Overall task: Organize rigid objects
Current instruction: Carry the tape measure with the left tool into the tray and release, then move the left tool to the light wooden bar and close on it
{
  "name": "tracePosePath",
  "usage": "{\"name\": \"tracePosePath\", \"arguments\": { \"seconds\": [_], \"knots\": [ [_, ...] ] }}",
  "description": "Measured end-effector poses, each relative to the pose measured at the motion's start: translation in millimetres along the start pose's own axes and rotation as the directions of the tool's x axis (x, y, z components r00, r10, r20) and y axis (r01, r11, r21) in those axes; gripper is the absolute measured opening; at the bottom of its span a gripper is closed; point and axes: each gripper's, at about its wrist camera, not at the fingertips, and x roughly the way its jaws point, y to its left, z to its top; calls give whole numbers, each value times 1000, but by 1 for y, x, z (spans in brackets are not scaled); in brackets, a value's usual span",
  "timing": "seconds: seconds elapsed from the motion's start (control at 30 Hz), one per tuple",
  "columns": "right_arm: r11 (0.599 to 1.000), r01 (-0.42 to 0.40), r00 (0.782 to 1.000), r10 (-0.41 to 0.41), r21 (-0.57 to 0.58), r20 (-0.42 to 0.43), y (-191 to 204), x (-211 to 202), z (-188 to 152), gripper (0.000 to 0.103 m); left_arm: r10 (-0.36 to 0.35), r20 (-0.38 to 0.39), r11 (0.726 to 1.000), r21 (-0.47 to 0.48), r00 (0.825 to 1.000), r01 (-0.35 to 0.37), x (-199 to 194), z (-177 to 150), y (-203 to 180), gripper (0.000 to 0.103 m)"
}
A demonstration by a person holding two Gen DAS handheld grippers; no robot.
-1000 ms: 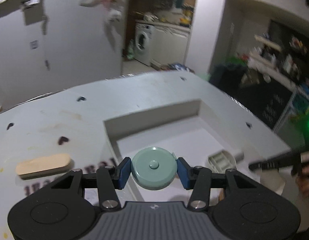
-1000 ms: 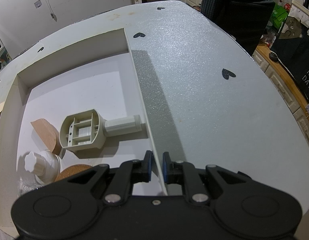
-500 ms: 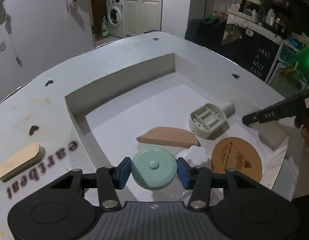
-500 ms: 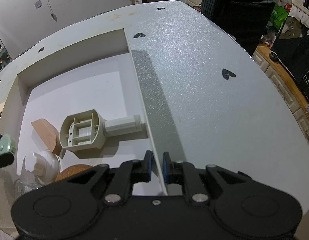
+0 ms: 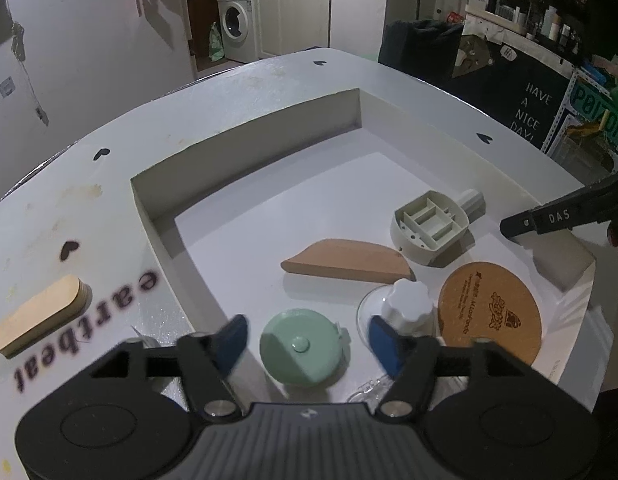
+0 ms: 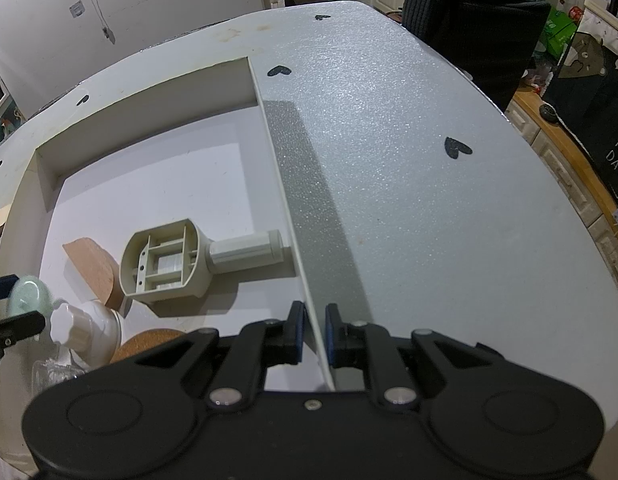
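Hovering left hand-held gripper (image 5: 305, 340), jaws just opening.

Tape measure (image 5: 301, 351) in tray (image 5: 245, 152), coaster (image 5: 491, 312) right.

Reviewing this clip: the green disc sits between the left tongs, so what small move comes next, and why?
Probably lift the left tongs clear: their jaws have just been opening, both pads stand off the green disc, which lies in the white tray.
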Motion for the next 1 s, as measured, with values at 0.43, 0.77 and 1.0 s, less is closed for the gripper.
{"name": "tracePosePath", "arguments": {
  "seconds": [0.43, 0.77, 1.0],
  "knots": [
    [1000, 0, 1000, 0, 1, 1, 2, 0, 0, 13, -72, 18, 997, 10, 997, 71, -16, 0, -8, 101],
    [1000, -1, 1000, 1, 1, 1, 2, 0, 0, 13, -131, 110, 991, 31, 985, 128, -58, 9, -9, 103],
    [1000, -1, 1000, 1, 1, 1, 2, 0, 0, 13, -28, 219, 996, -82, 975, 47, -84, 23, 23, 103]
  ]
}}
